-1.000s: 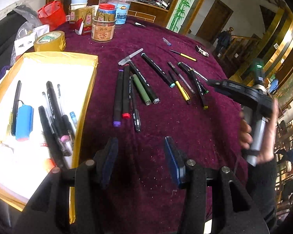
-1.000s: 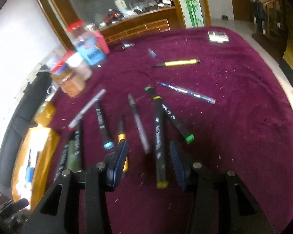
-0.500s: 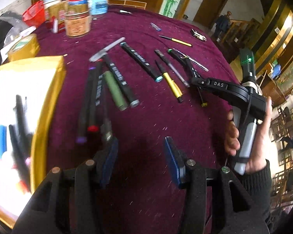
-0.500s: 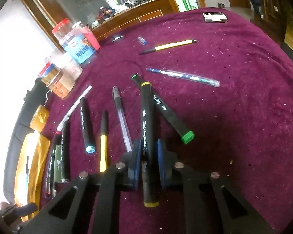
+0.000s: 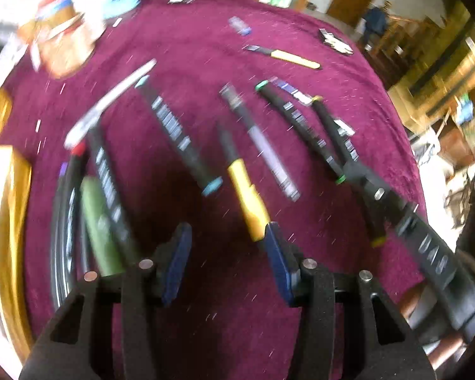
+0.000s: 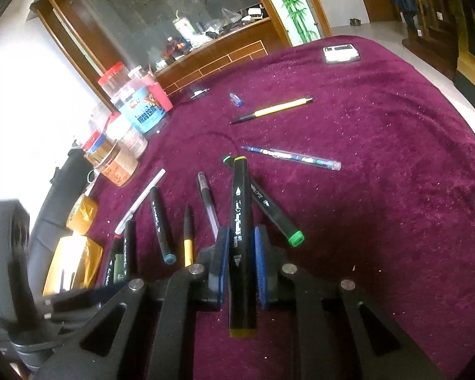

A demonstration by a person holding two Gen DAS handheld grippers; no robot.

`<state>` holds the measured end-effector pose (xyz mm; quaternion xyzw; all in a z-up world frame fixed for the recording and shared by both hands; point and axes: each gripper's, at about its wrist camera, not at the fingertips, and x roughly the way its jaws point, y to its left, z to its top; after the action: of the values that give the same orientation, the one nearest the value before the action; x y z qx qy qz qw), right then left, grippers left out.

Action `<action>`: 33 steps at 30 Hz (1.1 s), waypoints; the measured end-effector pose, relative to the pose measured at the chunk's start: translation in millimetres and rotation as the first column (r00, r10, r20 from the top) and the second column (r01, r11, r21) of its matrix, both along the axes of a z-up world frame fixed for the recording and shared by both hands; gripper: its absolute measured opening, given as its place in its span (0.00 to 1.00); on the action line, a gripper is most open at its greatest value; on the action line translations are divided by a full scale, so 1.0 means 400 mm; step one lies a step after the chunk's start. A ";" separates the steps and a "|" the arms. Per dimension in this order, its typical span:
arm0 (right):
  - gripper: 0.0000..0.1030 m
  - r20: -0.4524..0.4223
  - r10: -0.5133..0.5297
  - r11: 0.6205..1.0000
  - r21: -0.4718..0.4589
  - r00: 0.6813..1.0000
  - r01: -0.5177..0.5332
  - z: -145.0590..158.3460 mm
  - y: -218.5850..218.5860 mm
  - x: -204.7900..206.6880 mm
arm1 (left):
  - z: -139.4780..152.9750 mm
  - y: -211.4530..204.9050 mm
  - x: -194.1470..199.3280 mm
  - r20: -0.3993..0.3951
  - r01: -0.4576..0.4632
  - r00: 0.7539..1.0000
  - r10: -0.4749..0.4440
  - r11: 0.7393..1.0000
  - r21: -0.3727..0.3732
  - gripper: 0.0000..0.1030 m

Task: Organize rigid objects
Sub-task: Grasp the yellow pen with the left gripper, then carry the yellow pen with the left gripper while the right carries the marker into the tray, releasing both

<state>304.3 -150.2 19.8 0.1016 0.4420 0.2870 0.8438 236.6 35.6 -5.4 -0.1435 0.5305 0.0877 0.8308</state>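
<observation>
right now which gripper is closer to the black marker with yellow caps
Right. The right gripper is shut on the yellow-capped marker, pads touching its barrel. The left gripper is open over bare cloth, off to the marker's left.

We see heavy motion blur across the left wrist view, smearing the dark marker pens [image 5: 177, 136] on the maroon velvet desk [image 5: 205, 44]. The right wrist view is sharp, with white glare blowing out its left side. Fisheye bending darkens every corner.
</observation>
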 end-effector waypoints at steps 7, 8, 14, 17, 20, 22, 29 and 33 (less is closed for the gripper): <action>0.13 -0.008 -0.015 1.000 0.016 1.000 0.015 0.002 -0.017 0.000 | -0.054 -0.030 0.098 -0.087 -0.020 0.996 0.032 0.990 0.138 0.39; 0.13 -0.009 -0.016 1.000 0.019 1.000 0.016 0.003 -0.017 0.000 | -0.071 -0.028 0.100 -0.100 -0.025 0.994 0.039 0.990 0.139 0.35; 0.13 -0.003 -0.014 1.000 0.010 1.000 0.014 0.003 -0.016 -0.002 | -0.071 -0.038 0.040 -0.069 -0.018 0.997 0.029 0.987 0.158 0.12; 0.13 -0.009 -0.011 1.000 0.010 1.000 0.012 0.001 -0.015 -0.003 | -0.069 -0.048 -0.031 -0.062 0.013 0.998 -0.004 0.989 0.150 0.11; 0.13 -0.005 -0.005 1.000 0.009 1.000 0.005 0.003 -0.012 -0.007 | -0.068 -0.049 -0.143 -0.056 0.051 0.998 -0.042 0.984 0.169 0.11; 0.13 -0.004 0.002 1.000 0.009 1.000 -0.002 0.003 -0.008 -0.010 | -0.065 -0.053 -0.192 -0.068 0.071 0.996 -0.061 0.986 0.150 0.11; 0.13 0.000 0.017 1.000 -0.012 1.000 -0.017 -0.005 0.007 -0.015 | -0.049 -0.047 -0.212 -0.074 0.099 0.993 -0.091 0.989 0.111 0.20; 0.13 0.001 0.016 1.000 -0.017 1.000 -0.016 -0.008 0.008 -0.015 | -0.049 -0.034 -0.162 -0.061 0.060 0.997 -0.055 0.995 0.082 0.20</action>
<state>298.3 -146.8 16.7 0.0906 0.4448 0.2901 0.8425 171.6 22.1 -24.9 -0.0907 0.5544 0.0901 0.8224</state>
